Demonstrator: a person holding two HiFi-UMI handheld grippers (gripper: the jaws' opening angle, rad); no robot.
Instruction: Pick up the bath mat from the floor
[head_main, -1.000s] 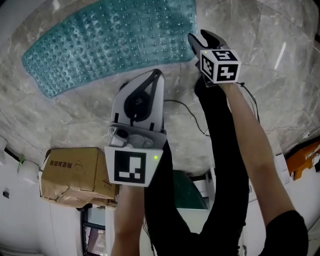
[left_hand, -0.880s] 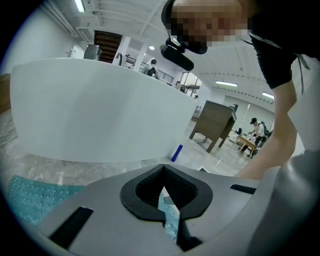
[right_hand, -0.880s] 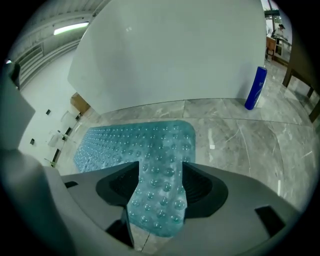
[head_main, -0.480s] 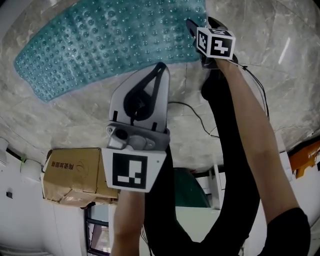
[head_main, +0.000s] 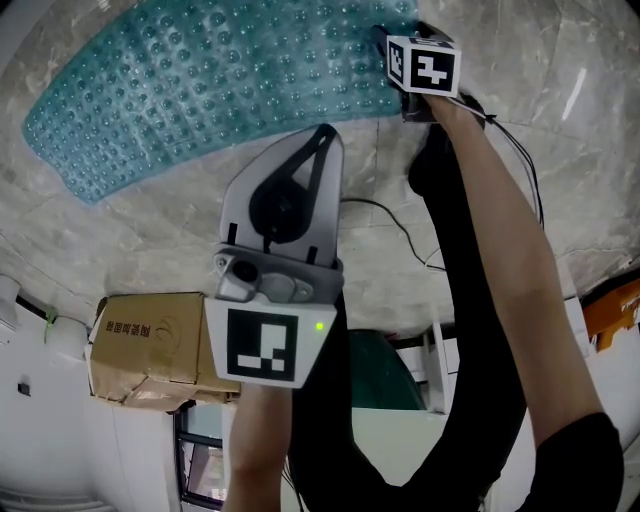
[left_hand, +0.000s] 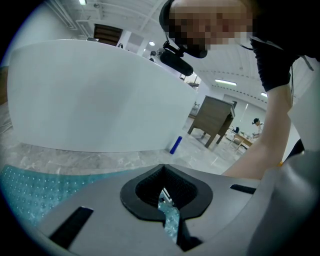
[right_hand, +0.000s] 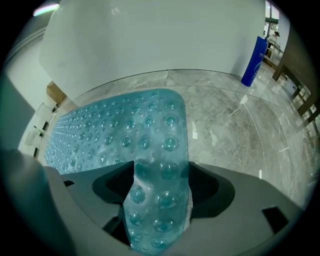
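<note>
The teal, bubble-studded bath mat (head_main: 200, 90) lies flat on the grey marble floor. My right gripper (head_main: 395, 45) points steeply down at the mat's near right corner. In the right gripper view that corner of the bath mat (right_hand: 125, 130) runs up between the jaws of the right gripper (right_hand: 160, 175). These jaws have just been opening and stand wide, not pressing on it. My left gripper (head_main: 322, 135) hangs above bare floor just short of the mat's near edge. In the left gripper view the left gripper (left_hand: 163, 193) is shut to a thin slit, with the bath mat (left_hand: 35, 190) below and to the left.
A white curved wall (left_hand: 90, 100) rises behind the mat. A cardboard box (head_main: 150, 350) sits at the lower left, and a black cable (head_main: 390, 225) trails over the floor by my right arm. A blue cylinder (right_hand: 253, 60) stands further off.
The right gripper has sunk toward the floor onto the mat's corner and sits higher in the head view. The left gripper has come down a little.
</note>
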